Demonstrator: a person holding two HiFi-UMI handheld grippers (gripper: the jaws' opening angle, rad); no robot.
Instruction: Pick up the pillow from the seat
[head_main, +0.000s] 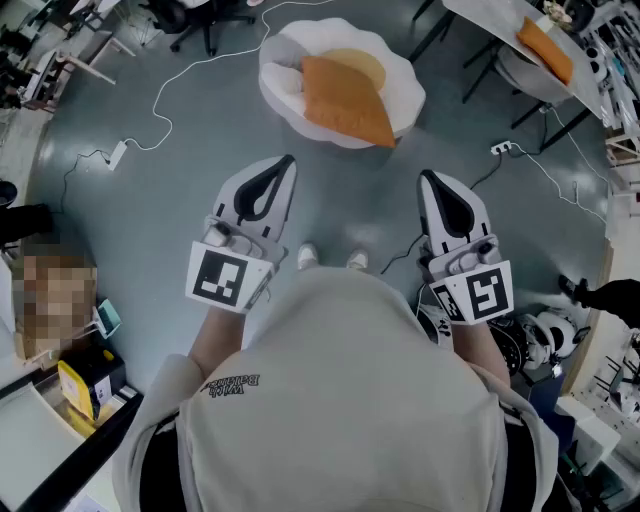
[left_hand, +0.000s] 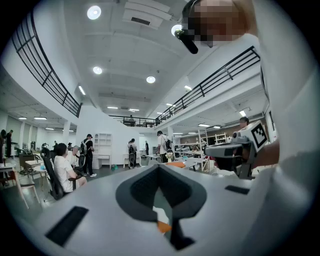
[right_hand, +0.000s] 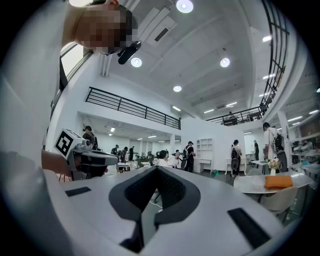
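Note:
An orange pillow (head_main: 345, 98) lies on a white shell-shaped seat (head_main: 285, 50) on the floor, ahead of me in the head view. My left gripper (head_main: 288, 160) is held in the air short of the seat, shut, with nothing in it. My right gripper (head_main: 425, 177) is level with it to the right, also shut and holding nothing. In the left gripper view the jaws (left_hand: 159, 167) meet at their tips, and a sliver of orange (left_hand: 162, 227) shows through the gap below them. The right gripper view shows its jaws (right_hand: 157, 169) closed on nothing.
White cables and power strips (head_main: 117, 153) (head_main: 503, 148) lie on the grey floor either side of the seat. A table at the top right carries a second orange cushion (head_main: 545, 48). My shoes (head_main: 308, 257) stand between the grippers. Several people and desks fill the hall behind.

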